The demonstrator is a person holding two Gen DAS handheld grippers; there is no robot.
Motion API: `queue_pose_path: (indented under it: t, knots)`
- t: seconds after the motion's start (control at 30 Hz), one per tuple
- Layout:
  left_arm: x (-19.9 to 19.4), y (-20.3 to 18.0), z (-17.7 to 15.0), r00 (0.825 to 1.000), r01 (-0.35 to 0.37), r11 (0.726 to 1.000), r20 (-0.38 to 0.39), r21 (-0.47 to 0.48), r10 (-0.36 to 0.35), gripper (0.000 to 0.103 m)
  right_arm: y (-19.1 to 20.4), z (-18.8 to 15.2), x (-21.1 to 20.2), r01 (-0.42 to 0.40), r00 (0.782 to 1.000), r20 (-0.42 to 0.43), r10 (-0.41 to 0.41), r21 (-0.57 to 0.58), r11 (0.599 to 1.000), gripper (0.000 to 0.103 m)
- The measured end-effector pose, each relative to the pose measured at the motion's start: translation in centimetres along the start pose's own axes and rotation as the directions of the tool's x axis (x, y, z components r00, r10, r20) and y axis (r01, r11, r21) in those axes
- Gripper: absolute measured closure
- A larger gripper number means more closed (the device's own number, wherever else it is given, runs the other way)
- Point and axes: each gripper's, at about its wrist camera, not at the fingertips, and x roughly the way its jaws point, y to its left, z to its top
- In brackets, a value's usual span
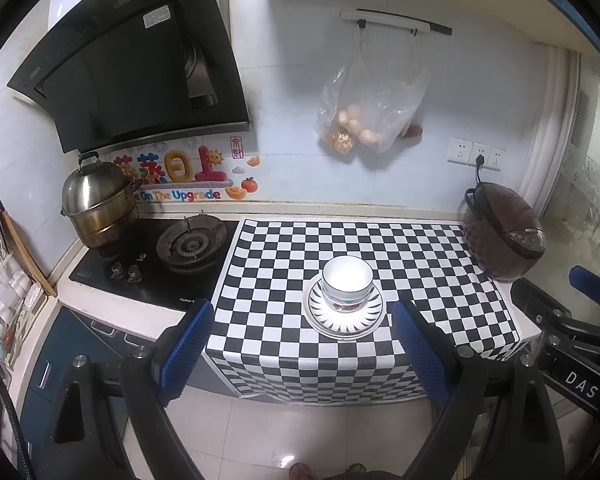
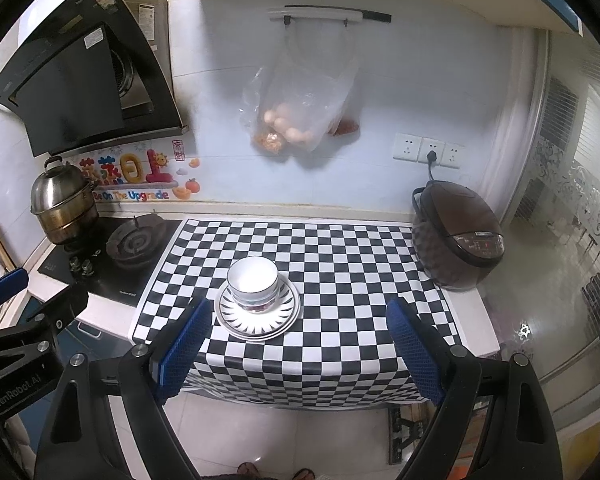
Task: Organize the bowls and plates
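A single stack of crockery sits on the checkered cloth (image 1: 340, 240) covering a kitchen counter, near the cloth's front edge: the stacked plates (image 1: 344, 318) — three rims can be counted in the right wrist view (image 2: 259, 316), fewer can be told apart in the left — carry the nested bowls (image 1: 347, 280), at least two, the upper white inside and a lower one showing a red pattern at its foot (image 2: 253, 280). The left gripper (image 1: 300, 356) fills the lower part of its frame with both blue-padded fingers (image 1: 186, 350) spread wide and nothing between them; the stack lies just above and between the fingertips, slightly right of centre, well clear of the pads. The right gripper (image 2: 298, 354) is likewise spread wide and empty in the lower part of its own frame, and there the stack sits at left of centre, just above the tip of the picture-left finger (image 2: 186, 344) without touching it. Each gripper also shows at the edge of the other's view — the right one at the right rim of the left wrist frame, the left one at the left rim of the right wrist frame. Around the cloth stand one brown rice cooker (image 2: 458, 236) at right, one two-tier steel steamer pot (image 1: 96, 208) on a gas hob (image 1: 152, 268) at left, one black range hood (image 1: 132, 60) at upper left, and two plastic bags (image 2: 300, 100) hanging from a wall rail at top centre, above a row of three wall sockets (image 2: 428, 150). The toes of two feet show on the tiled floor at the bottom edge.
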Motion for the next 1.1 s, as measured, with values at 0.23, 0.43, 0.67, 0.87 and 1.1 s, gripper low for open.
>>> queue_pose_path:
  t: [0.23,0.43,0.67,0.87,1.1]
  knots:
    - [0.21,0.02,-0.03,1.000,0.003,1.000,-0.001,-0.003,-0.003,0.012,-0.01,0.00,-0.03,0.003,1.000,-0.003,-0.003,0.004,1.000,0.012]
    - [0.14,0.03,0.05,1.000,0.002,1.000,-0.001,-0.006,-0.002,0.012,-0.05,0.07,-0.01,0.002,1.000,-0.005,-0.002,0.006,1.000,0.012]
    - [0.13,0.06,0.06,1.000,0.002,1.000,-0.001,-0.007,-0.002,0.012,-0.18,0.14,0.09,0.003,1.000,-0.003,-0.003,0.007,1.000,0.012]
    - [0.15,0.06,0.06,1.000,0.003,1.000,-0.002,-0.005,-0.003,0.012,-0.16,0.19,0.12,0.004,1.000,-0.002,-0.004,0.008,1.000,0.012]
    - [0.10,-0.05,0.06,1.000,0.001,1.000,0.002,-0.001,-0.001,0.012,-0.09,0.16,0.08,0.005,1.000,-0.003,-0.005,0.009,1.000,0.012]
